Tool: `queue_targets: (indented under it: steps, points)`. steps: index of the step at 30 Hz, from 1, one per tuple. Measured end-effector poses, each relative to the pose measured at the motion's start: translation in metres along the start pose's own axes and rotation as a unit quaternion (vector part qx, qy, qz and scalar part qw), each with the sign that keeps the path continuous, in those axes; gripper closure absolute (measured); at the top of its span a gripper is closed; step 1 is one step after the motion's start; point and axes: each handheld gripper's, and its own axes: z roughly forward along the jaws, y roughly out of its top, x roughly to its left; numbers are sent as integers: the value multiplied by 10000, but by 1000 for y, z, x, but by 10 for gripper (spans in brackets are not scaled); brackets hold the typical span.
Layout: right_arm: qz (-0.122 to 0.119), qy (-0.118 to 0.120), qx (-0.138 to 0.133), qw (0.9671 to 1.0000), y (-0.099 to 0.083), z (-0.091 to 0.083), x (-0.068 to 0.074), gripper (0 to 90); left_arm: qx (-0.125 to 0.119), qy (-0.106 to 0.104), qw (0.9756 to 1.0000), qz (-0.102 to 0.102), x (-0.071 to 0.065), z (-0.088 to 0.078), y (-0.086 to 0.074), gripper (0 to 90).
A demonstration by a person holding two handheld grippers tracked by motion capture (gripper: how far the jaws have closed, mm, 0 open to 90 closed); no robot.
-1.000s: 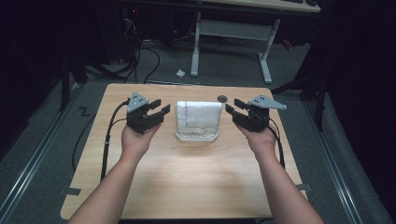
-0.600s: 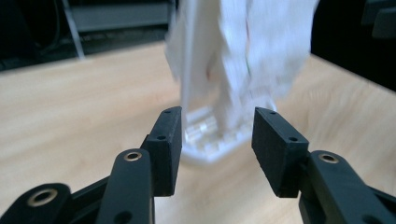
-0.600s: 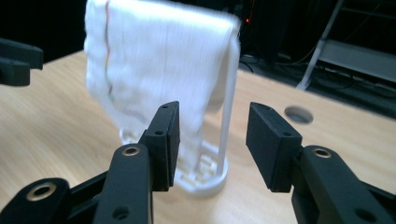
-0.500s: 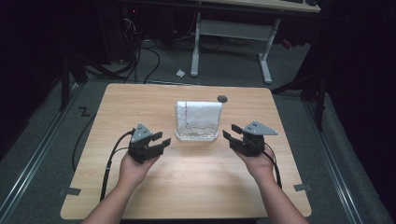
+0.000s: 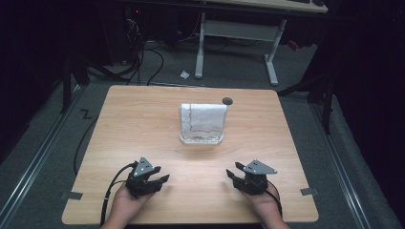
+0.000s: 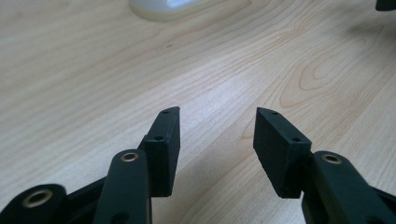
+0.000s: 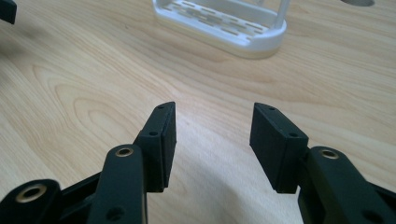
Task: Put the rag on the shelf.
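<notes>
White rack (image 5: 201, 138) w/ slotted base stood near centre of the wooden table (image 5: 143, 119), slightly toward the far edge. A white cloth (image 5: 203, 117) w/ a thin reddish line pattern was draped over it, hanging down the near face and hiding whatever the rack may have held; can't tell if anything was inside. In the right gripper view the rack's base (image 7: 224, 28) showed rows of slots, no items seen on the visible part. In the left gripper view just a curved bit of the white base (image 6: 168, 7) at the top edge.

Rack's long axis ran left-right across the table, broad draped face toward the person. A small dark round hole (image 5: 228, 100) in the tabletop sat just behind the rack's right end, apart from it.

Left gripper (image 5: 154, 180) was at the near-left of the table, held in the person's left hand (image 5: 125, 205), jaws spread apart w/ bare wood between them, gripping nothing; the pads (image 6: 163, 144) hovered low over the tabletop. Right gripper (image 5: 237, 176) at near-right in the right hand (image 5: 261, 206), jaws likewise parted, nothing between them; pads (image 7: 161, 140) pointed toward the rack. Both grippers well apart from the rack and from each other. Cable (image 5: 107, 200) trailed from the left gripper over the near edge.
</notes>
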Motion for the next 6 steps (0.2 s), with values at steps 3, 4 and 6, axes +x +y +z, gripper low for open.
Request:
queue_targets:
  steps: [3,4,6]
  points:
    - [80,-36,28,10000,-2,2,-1,517,17,-124,9999,-69,1,6,0,516]
    - [126,-41,26,9999,-1,4,-2,517,34,-82,10000,-19,1,7,0,514]
    - [126,-19,31,9999,0,8,-2,517,90,-38,9999,30,1,7,-1,510]
